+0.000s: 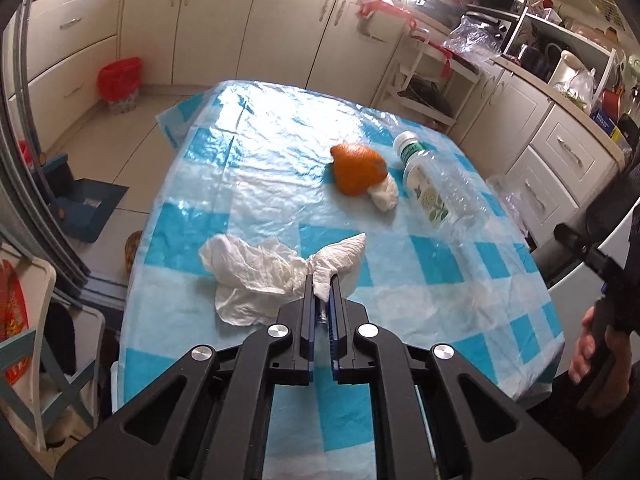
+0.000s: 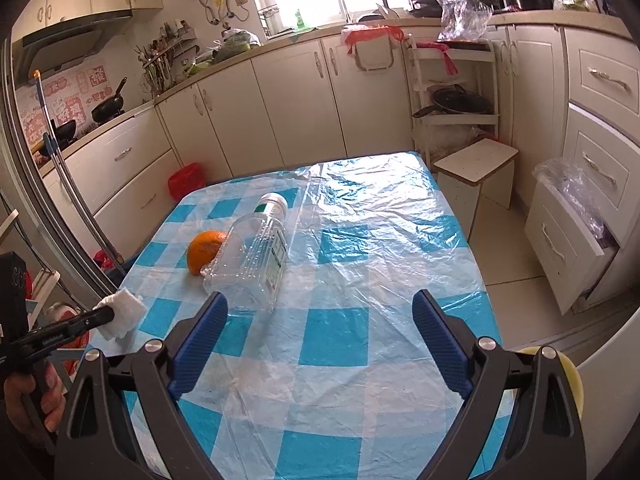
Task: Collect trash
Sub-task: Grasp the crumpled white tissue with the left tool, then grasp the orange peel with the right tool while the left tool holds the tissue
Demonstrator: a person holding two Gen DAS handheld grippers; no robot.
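Here, left gripper (image 1: 323, 280) clamped on crumpled white tissue (image 1: 256, 272) at near left of checked table (image 1: 420, 280), right gripper (image 2: 320, 332) spread wide and empty, orange peel (image 1: 358, 174) and plastic bottle (image 2: 256, 256) lying farther along.

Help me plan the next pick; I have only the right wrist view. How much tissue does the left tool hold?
Observer: The left tool is shut on a twisted end of the tissue; a larger crumpled part spreads out to its left in the left wrist view.
Operator: Any trash hidden behind the bottle?
Observer: Yes, a small white wad lies against the orange, on the side facing the bottle.
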